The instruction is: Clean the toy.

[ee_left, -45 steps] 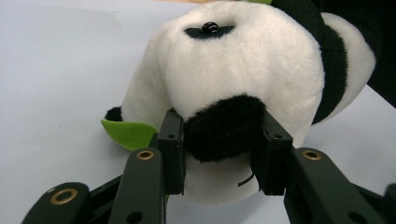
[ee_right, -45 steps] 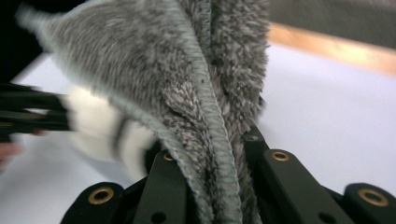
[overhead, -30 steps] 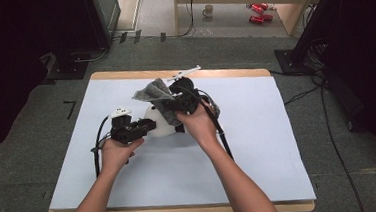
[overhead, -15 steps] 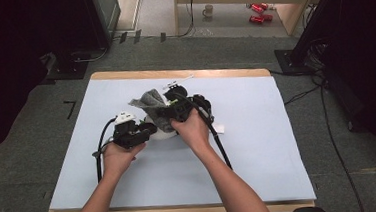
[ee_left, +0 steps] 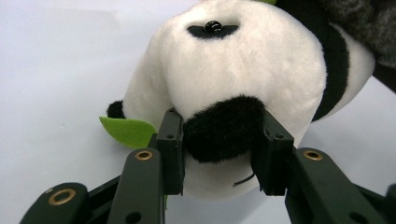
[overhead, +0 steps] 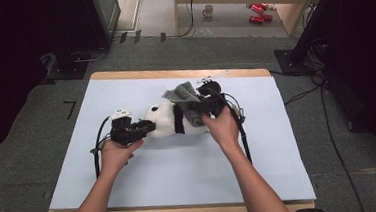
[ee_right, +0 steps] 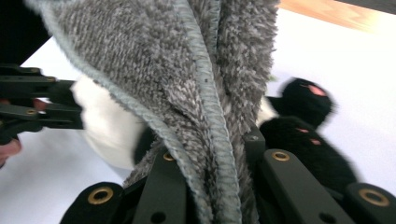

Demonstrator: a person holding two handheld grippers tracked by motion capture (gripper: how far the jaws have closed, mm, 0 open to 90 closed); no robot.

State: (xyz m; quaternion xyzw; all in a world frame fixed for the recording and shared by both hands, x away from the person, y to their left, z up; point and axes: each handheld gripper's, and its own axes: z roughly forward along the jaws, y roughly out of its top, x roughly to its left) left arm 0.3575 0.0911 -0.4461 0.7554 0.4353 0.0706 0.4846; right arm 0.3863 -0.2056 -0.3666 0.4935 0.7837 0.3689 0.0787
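A black-and-white panda plush (overhead: 164, 121) lies on its side in the middle of the pale blue mat (overhead: 181, 186). My left gripper (overhead: 145, 128) is at the panda's left end. In the left gripper view it (ee_left: 219, 149) is shut on the panda's black ear (ee_left: 224, 133), below the white head (ee_left: 243, 70), with a green felt leaf (ee_left: 128, 130) beside it. A grey fluffy cloth (overhead: 184, 97) drapes over the panda's right part. My right gripper (overhead: 203, 104) is shut on that cloth (ee_right: 187, 70), whose hemmed folds run between its jaws (ee_right: 210, 158). The panda's black paws (ee_right: 303, 102) lie beyond.
The mat covers a wooden table whose far edge (overhead: 173, 73) shows behind the plush. Black cables (overhead: 243, 132) trail from both grippers across the mat. On the floor beyond stand a mug (overhead: 209, 9) and red objects (overhead: 257, 12). A dark stand (overhead: 316, 37) rises at the right.
My right gripper has shifted to the right with the grey cloth, so more of the panda's white body shows. The left gripper has stayed on the panda's ear.
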